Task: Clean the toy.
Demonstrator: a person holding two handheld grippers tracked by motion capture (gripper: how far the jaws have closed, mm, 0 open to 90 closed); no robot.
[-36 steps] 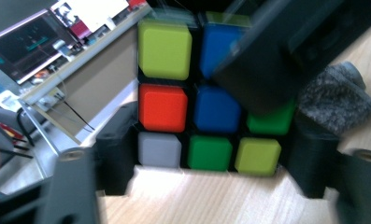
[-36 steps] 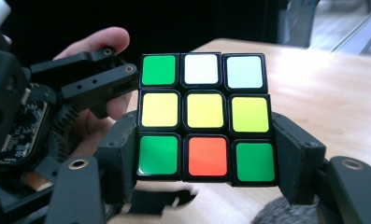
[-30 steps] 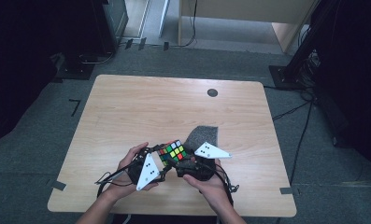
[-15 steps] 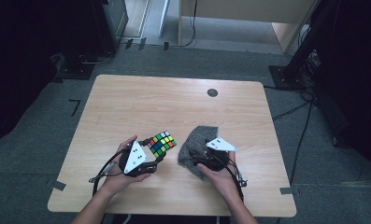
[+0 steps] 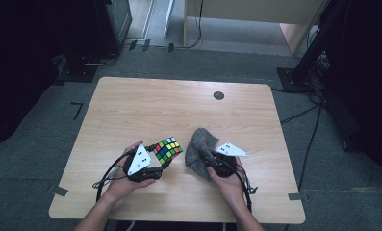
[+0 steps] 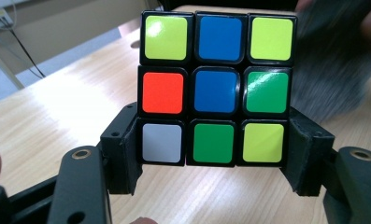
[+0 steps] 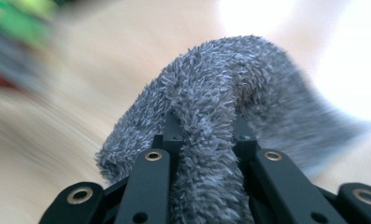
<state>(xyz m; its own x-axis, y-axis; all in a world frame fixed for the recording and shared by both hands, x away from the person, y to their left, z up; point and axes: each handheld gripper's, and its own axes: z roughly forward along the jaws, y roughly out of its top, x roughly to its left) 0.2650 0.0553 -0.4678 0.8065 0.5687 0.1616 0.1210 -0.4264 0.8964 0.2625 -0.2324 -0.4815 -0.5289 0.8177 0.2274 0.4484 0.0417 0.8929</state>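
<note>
since the earlier high view, the two hands have drawn apart: a second ago both grippers crowded together over the puzzle cube at lower centre, and now the right gripper (image 5: 211, 162) sits to the right of it with the grey cloth (image 5: 200, 148) in its grasp. its jaws have just been closing, and in the right gripper view they pinch a fold of the fuzzy cloth (image 7: 211, 140) that rises between them at centre frame.

the left gripper (image 5: 163, 163) stands at the lower left of centre in the high view, clamped on the cube (image 5: 168, 149). in the left gripper view the cube (image 6: 216, 88) sits at centre frame, its bottom row squeezed between the two black jaws, the facing side showing yellow-green, blue, orange, green and white squares. the blurred cloth (image 6: 335, 70) hangs at the upper right of that view.

both things sit over the near part of the wooden table (image 5: 145, 106), the cube just left of the cloth, a small gap between them.
</note>
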